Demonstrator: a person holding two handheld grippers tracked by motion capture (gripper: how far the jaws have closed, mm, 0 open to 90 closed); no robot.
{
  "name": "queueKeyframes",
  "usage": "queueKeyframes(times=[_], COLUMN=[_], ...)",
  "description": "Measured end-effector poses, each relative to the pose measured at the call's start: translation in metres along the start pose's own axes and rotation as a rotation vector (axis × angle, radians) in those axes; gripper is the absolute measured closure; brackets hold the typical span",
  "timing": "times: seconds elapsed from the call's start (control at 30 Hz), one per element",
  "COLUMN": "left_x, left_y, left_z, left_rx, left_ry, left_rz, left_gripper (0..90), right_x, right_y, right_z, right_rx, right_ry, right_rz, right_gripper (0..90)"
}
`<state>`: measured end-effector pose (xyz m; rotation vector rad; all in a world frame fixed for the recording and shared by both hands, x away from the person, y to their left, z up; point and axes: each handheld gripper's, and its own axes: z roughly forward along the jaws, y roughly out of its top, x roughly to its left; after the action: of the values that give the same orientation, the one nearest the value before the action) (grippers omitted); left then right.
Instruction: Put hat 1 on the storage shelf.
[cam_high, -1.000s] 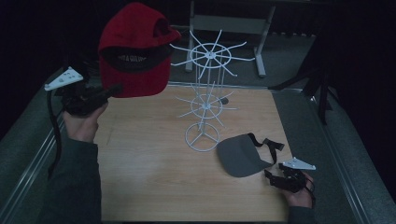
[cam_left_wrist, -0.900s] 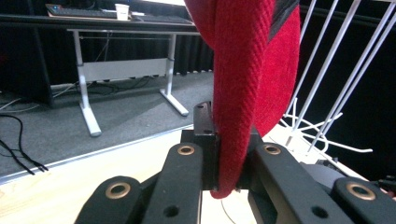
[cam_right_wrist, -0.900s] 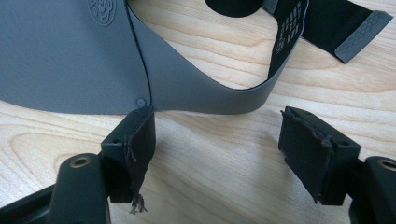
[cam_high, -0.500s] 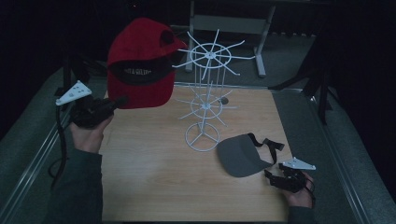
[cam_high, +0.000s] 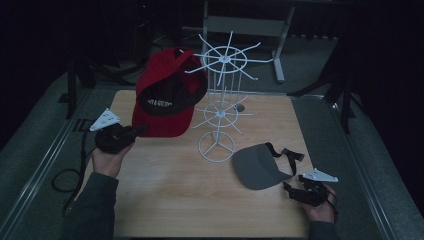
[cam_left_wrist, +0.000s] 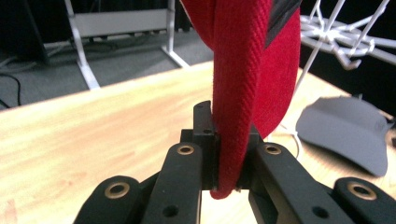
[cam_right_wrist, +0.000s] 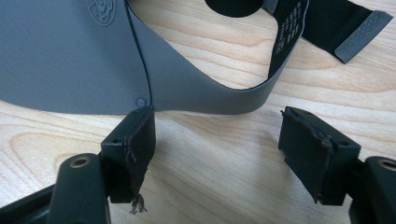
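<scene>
Currently the light wooden table (cam_high: 170, 200) carries a white wire rack stand (cam_high: 220, 100). Beside it, a red fabric cap (cam_high: 167, 102) hangs above the tabletop, brim clamped in the left gripper (cam_left_wrist: 224, 154). Grey visor (cam_high: 260, 165) lies flat; right gripper (cam_right_wrist: 219, 149) spread wide, one pad touching its edge.

The left gripper (cam_high: 131, 133) is gripping the brim of a red cap (cam_high: 167, 102), which is leaning against a white wire rack (cam_high: 220, 105). The right gripper (cam_high: 291, 188) is resting just beside a grey visor (cam_high: 260, 165) on the wooden table (cam_high: 175, 190).
</scene>
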<state>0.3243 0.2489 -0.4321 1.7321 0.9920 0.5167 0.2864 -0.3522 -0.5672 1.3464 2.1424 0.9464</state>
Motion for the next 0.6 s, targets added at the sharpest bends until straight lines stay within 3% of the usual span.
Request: queueKeyframes(times=[0.2,0.23,0.33,0.5,0.6], left_x=[0.005,0.006,0.008,0.010,0.012], left_y=[-0.003,-0.003,-0.001,0.000,-0.001], left_z=[0.000,-0.001,-0.006,-0.014,-0.019], left_rx=[-0.003,-0.010,-0.024,-0.044,-0.058], left_ry=[-0.030,-0.036,-0.038,-0.022,-0.017], left_rz=[-0.027,-0.030,-0.035,-0.046,-0.052], left_gripper=[82.9,77.3,71.9,62.2,61.1], right_x=[0.000,0.000,0.000,0.000,0.000], right_y=[0.000,0.000,0.000,0.000,0.000], right_z=[0.000,0.000,0.000,0.000,0.000], right_rx=[0.001,0.001,0.001,0.001,0.002], right_ry=[0.000,0.000,0.000,0.001,0.001], right_rz=[0.000,0.000,0.000,0.001,0.000], right_gripper=[27.2,27.1,27.1,27.0,26.9])
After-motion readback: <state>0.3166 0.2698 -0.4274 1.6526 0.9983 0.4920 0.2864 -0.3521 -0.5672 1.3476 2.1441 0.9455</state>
